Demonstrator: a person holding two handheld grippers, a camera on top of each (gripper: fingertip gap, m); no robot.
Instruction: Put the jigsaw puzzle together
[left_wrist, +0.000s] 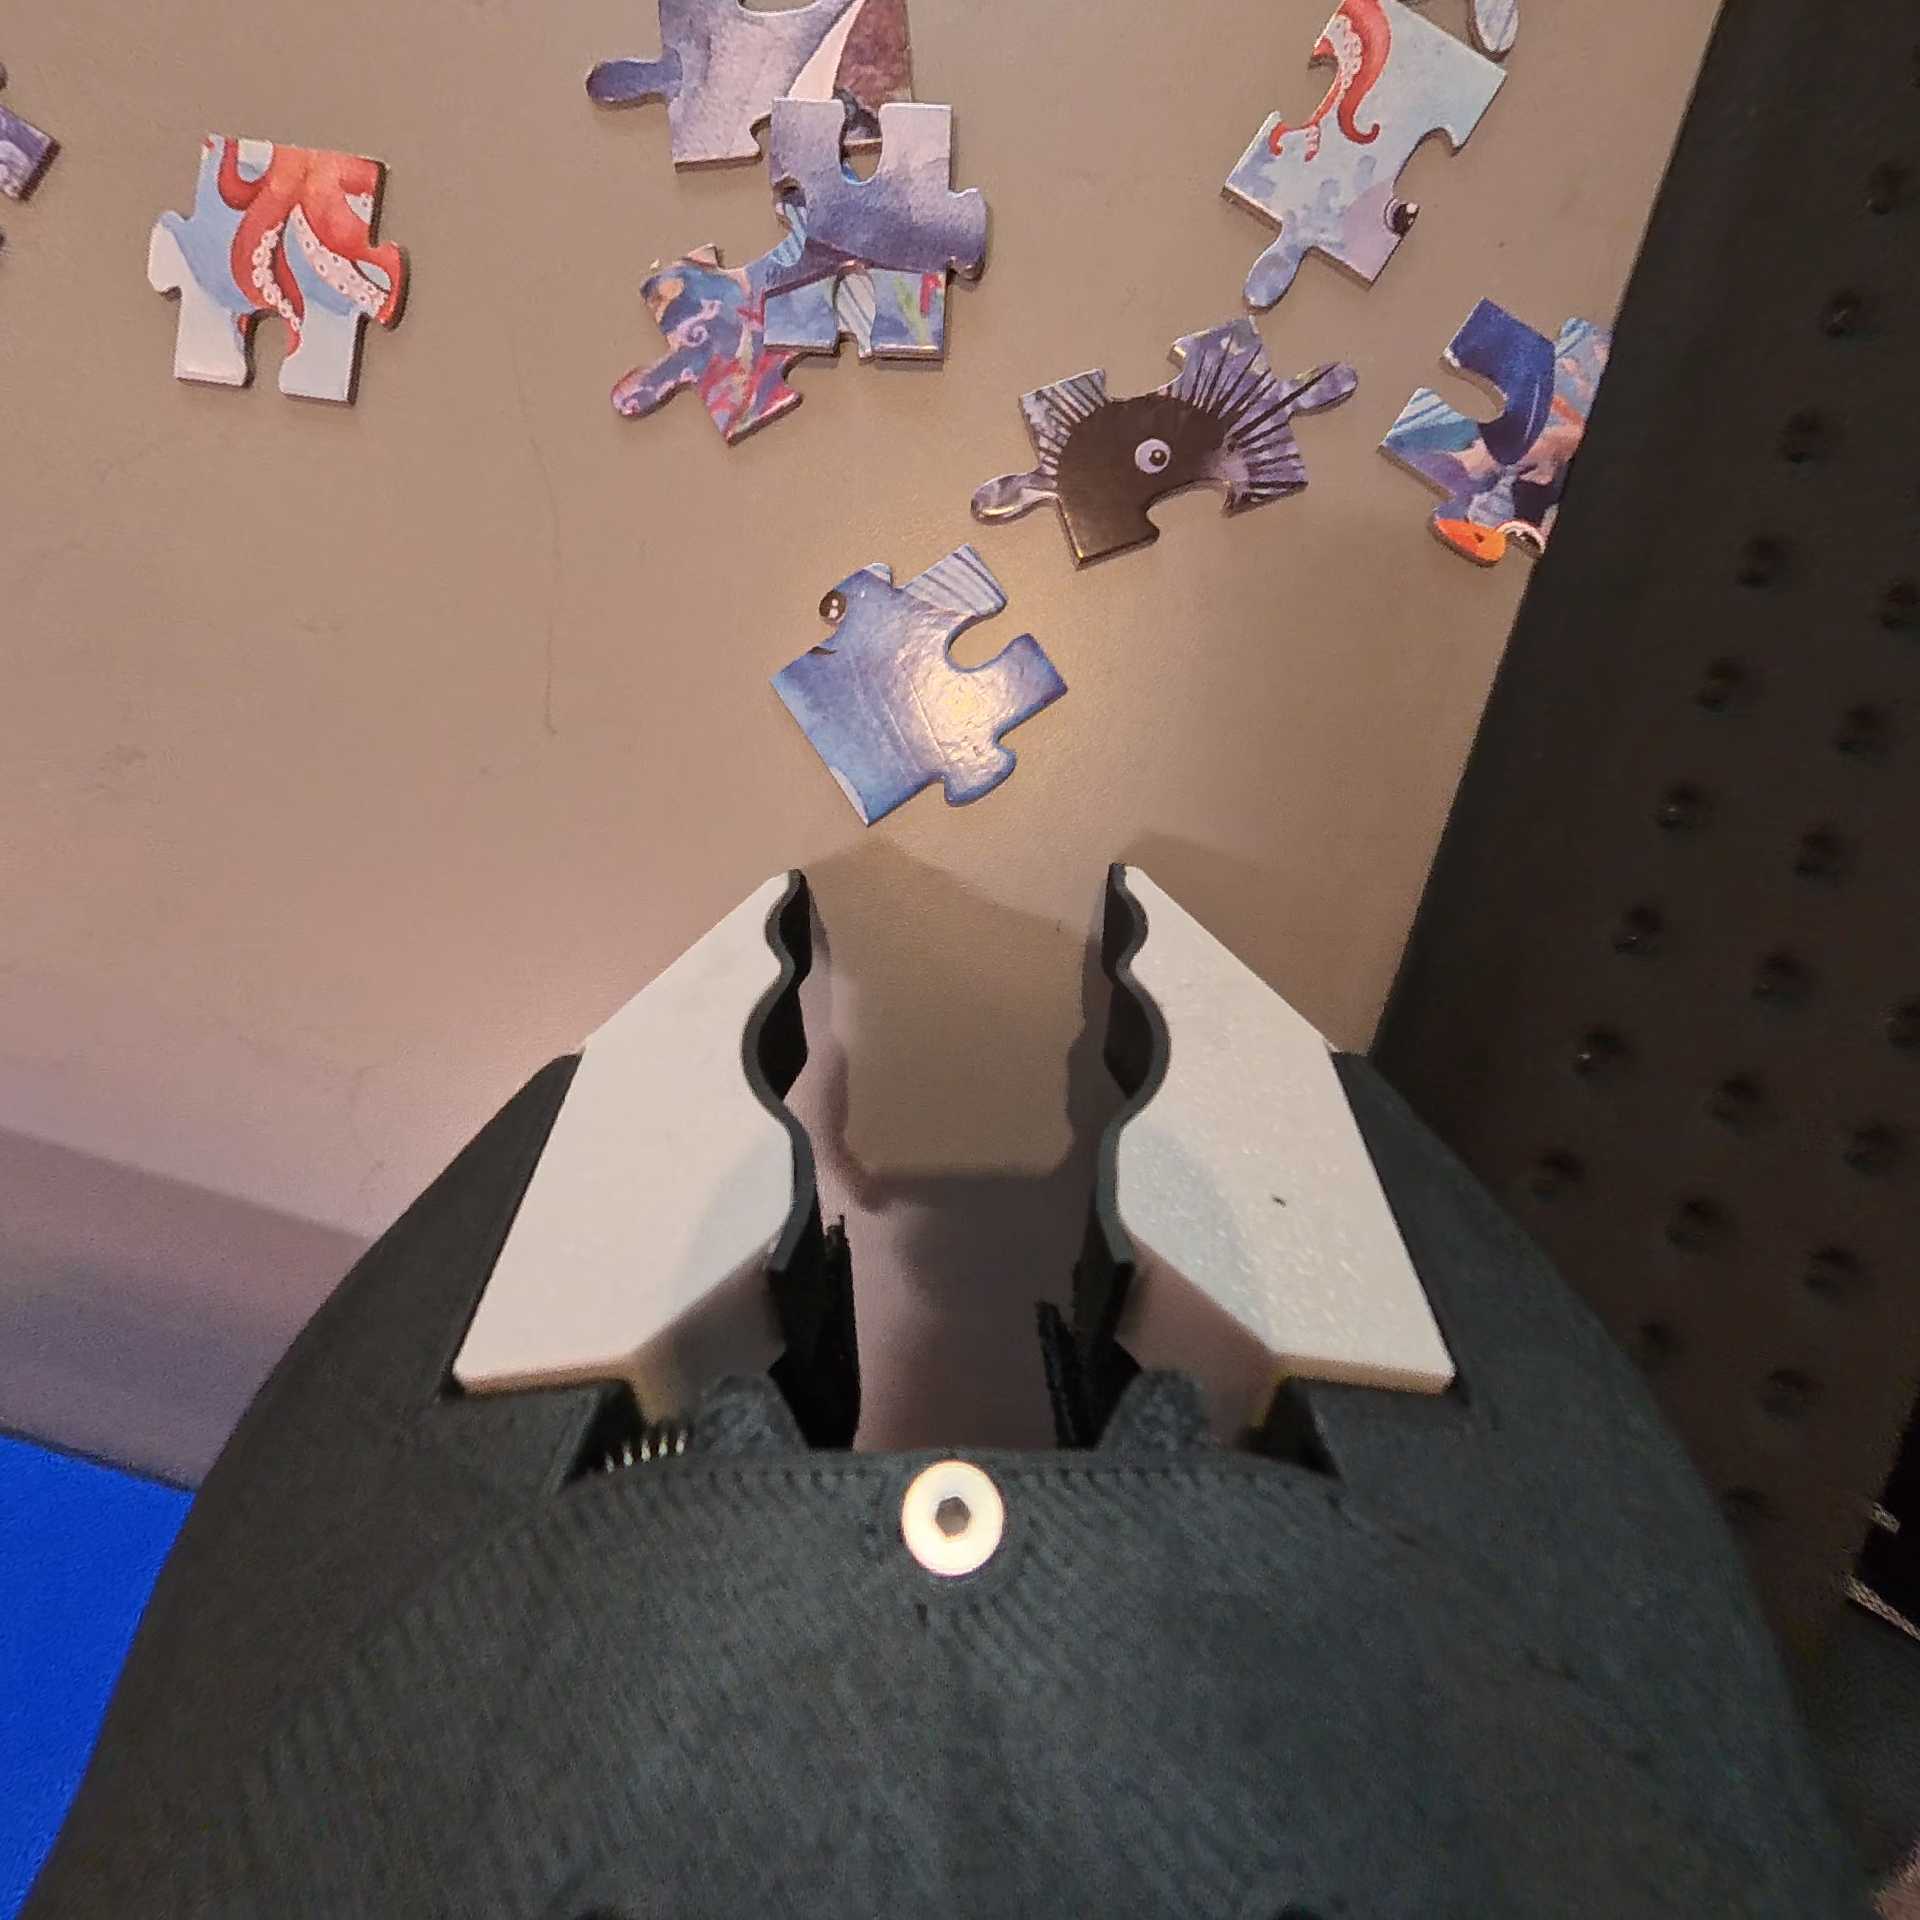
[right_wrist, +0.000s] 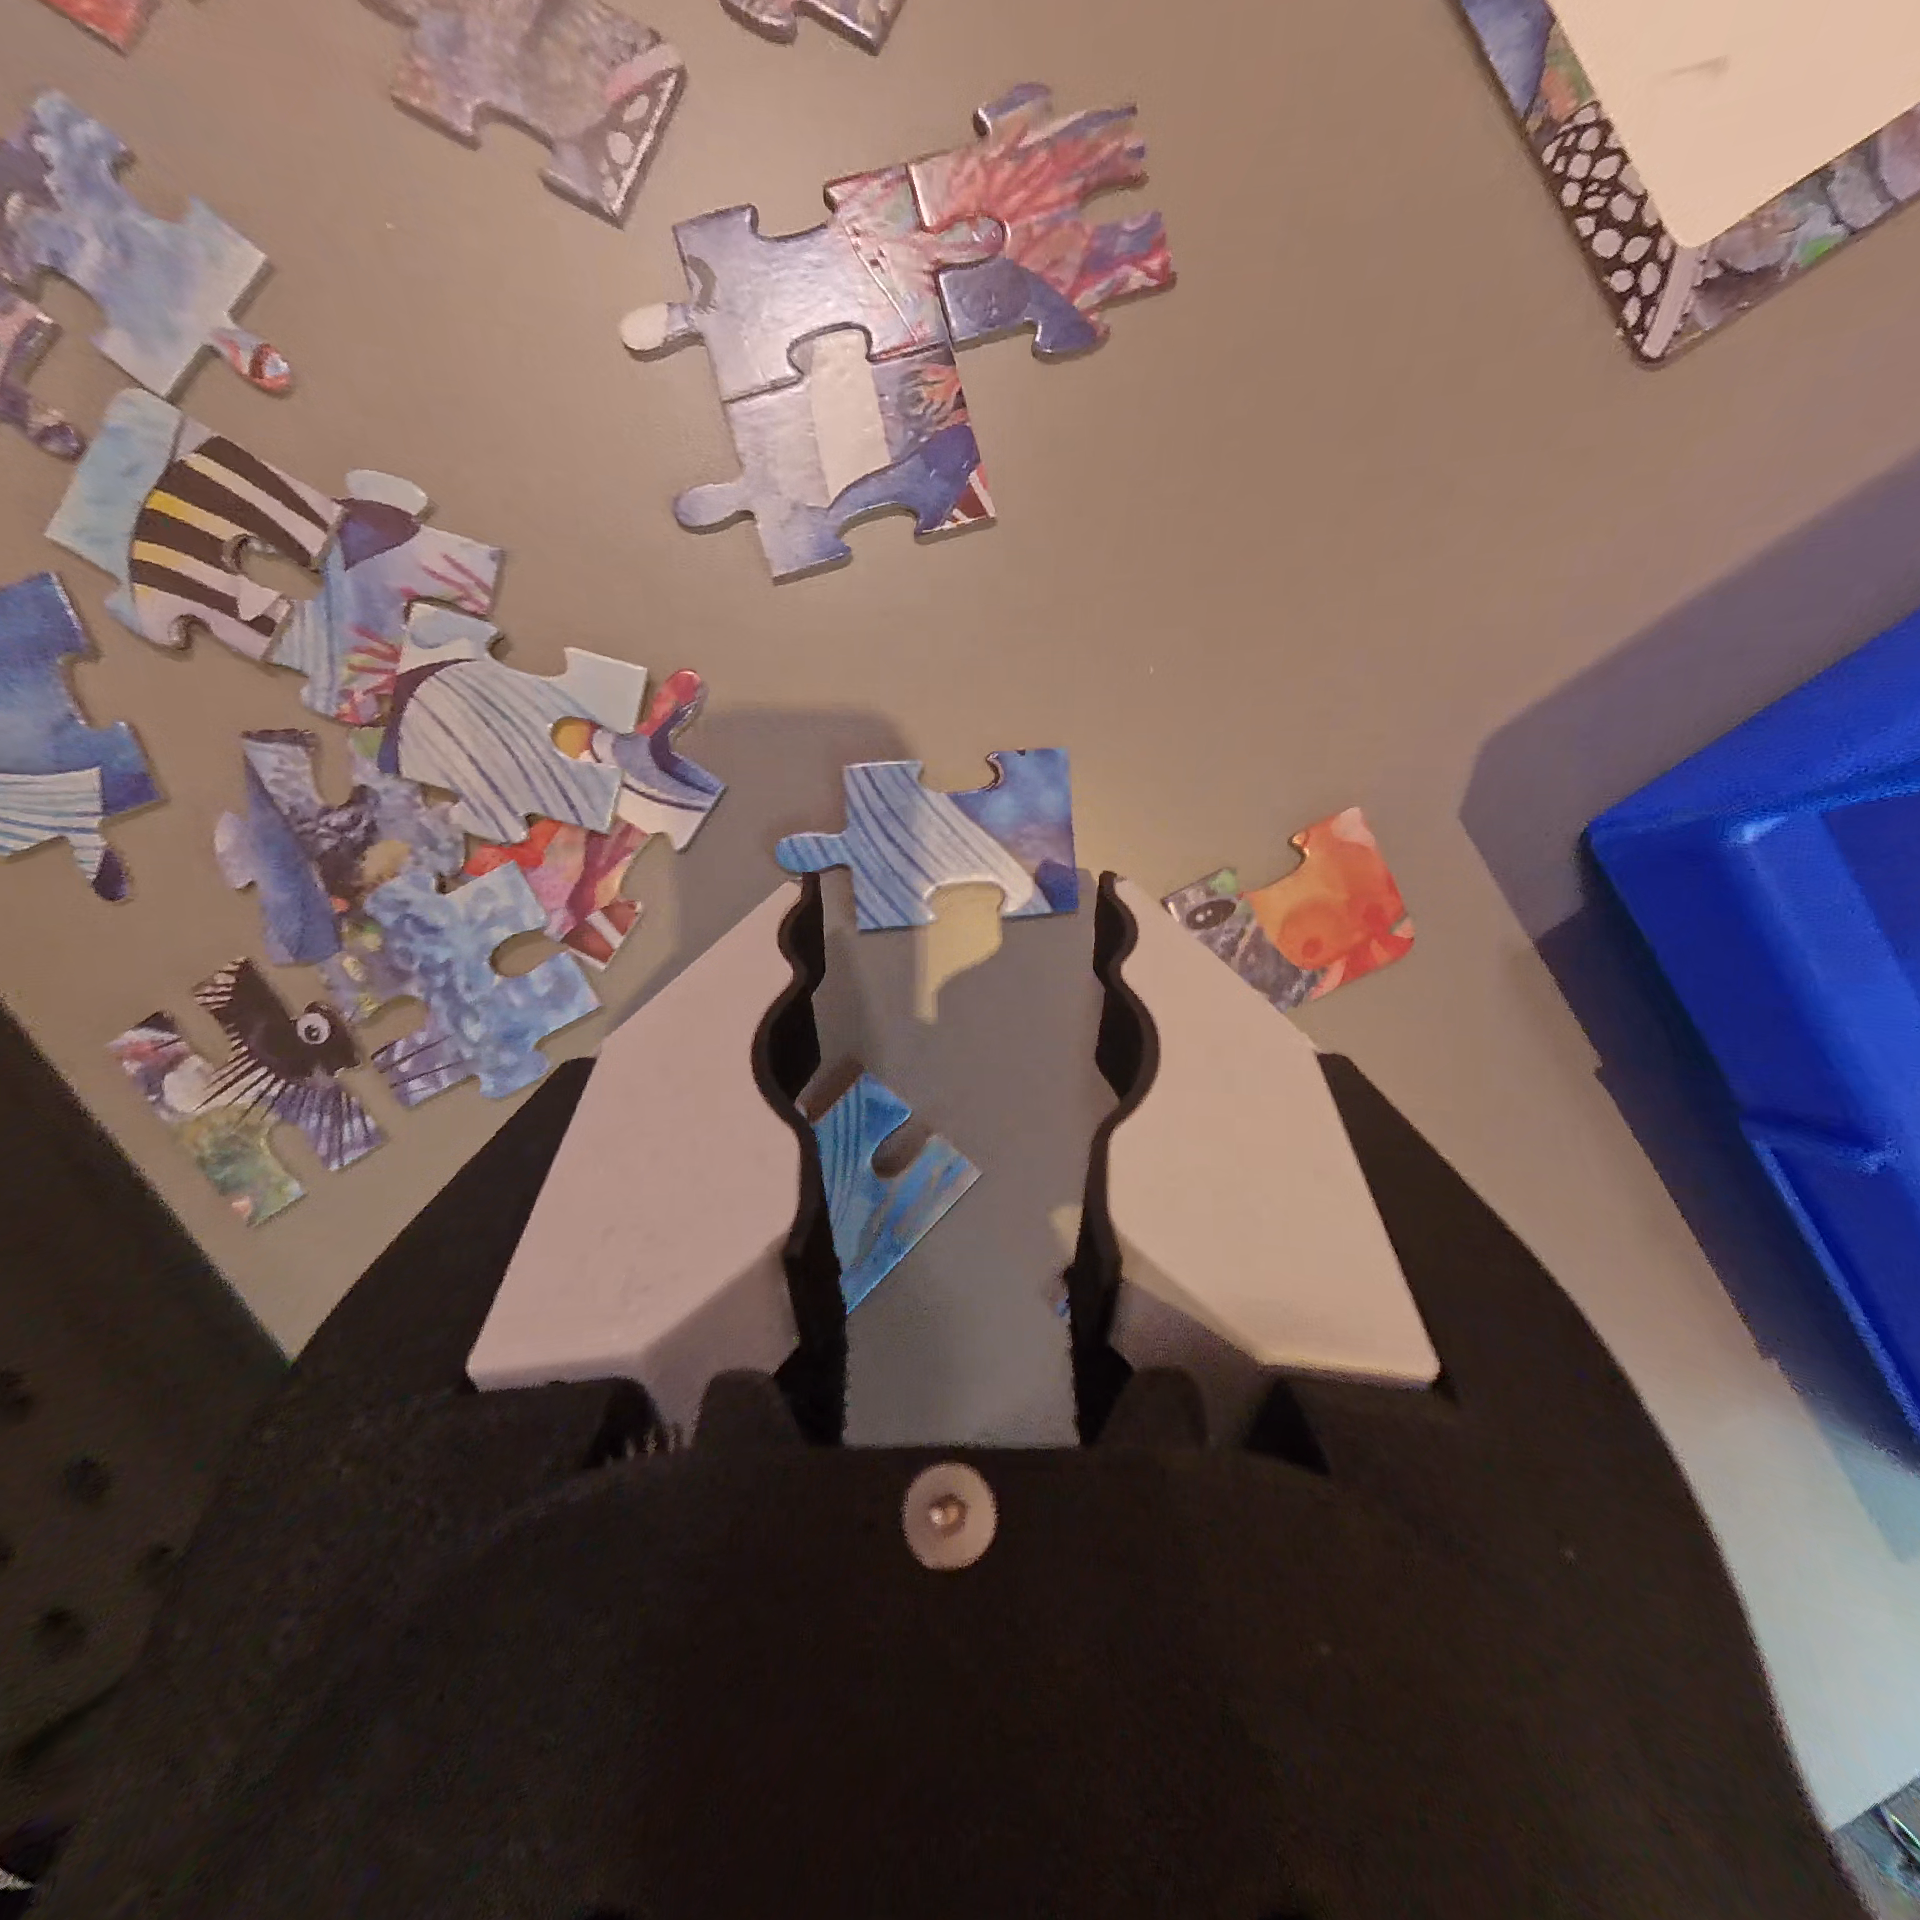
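Blue cardboard jigsaw piece (left_wrist: 920, 686) lies flat on the tan tabletop (left_wrist: 364, 675) just ahead of my left gripper (left_wrist: 956, 883), which gapes empty. My right gripper (right_wrist: 951, 888) gapes too, above a blue-striped piece (right_wrist: 951, 836), holding nothing.

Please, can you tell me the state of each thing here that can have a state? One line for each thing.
left gripper: open, empty, above the table.
right gripper: open, holding nothing.
blue piece: loose, flat, just ahead of the left gripper.
striped blue piece: loose, flat, at the right gripper's fingertips.
joined cluster: several pieces already interlocked.
pile of pieces: loose, overlapping.
puzzle frame: interior empty where visible.
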